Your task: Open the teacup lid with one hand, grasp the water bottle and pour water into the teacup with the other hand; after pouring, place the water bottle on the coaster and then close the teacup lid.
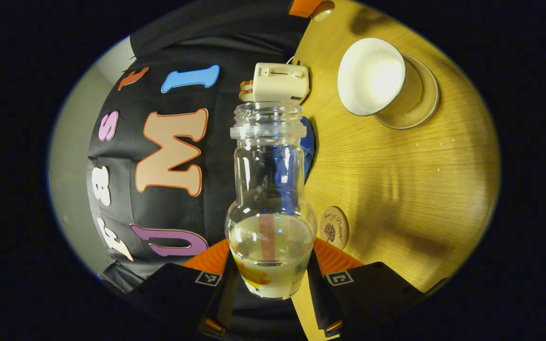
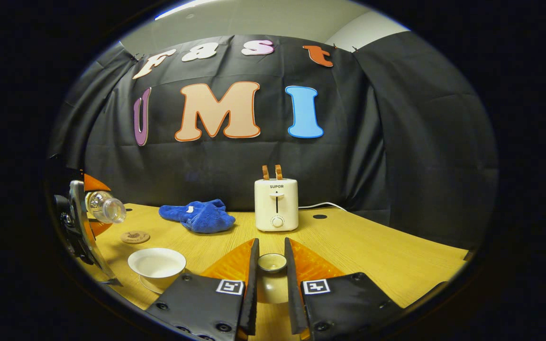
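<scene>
My left gripper (image 1: 270, 259) is shut on the base of a clear glass water bottle (image 1: 268, 166). The bottle's mouth is open and water sits at its lower end. In the right gripper view the bottle (image 2: 105, 207) lies tipped almost level at the far left, mouth toward the white teacup (image 2: 157, 262), and no stream shows. The uncovered teacup (image 1: 371, 76) stands on its saucer (image 1: 422, 102). A round wooden coaster (image 1: 334, 227) lies by the bottle's base, also in the right gripper view (image 2: 135, 237). My right gripper (image 2: 271, 250) is shut on the teacup lid (image 2: 272, 263), held above the table.
A cream toaster (image 2: 276, 204) with its cord stands at the back of the wooden table (image 2: 372, 255), with a crumpled blue cloth (image 2: 199, 215) to its left. The left gripper's body (image 2: 76, 222) shows at the left edge. The toaster (image 1: 280, 83) sits beyond the bottle's mouth.
</scene>
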Motion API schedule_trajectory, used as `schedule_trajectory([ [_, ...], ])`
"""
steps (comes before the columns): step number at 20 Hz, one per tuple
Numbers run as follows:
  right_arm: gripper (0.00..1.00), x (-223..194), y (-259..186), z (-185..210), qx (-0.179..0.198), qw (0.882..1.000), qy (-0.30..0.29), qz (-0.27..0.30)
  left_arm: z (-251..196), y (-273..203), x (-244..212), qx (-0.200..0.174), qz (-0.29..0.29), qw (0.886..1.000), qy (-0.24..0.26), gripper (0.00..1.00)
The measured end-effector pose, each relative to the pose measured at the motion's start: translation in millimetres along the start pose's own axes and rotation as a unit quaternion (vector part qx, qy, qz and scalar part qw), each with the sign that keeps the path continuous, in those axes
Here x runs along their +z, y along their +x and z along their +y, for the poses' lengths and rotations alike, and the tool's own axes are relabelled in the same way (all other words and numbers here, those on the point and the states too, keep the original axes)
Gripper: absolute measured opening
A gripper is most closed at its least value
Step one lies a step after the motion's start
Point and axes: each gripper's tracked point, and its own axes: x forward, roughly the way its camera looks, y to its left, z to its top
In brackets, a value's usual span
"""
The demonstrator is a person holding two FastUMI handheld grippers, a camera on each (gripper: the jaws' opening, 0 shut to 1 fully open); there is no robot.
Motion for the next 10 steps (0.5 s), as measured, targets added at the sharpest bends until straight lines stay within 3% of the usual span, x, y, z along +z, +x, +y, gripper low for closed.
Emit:
schedule_trajectory([
  [10, 0.31, 1, 0, -1, -0.001, 1.0, 0.0, 0.0, -10, 6, 22, -0.003, -0.019, 0.997, 0.07, 0.64],
])
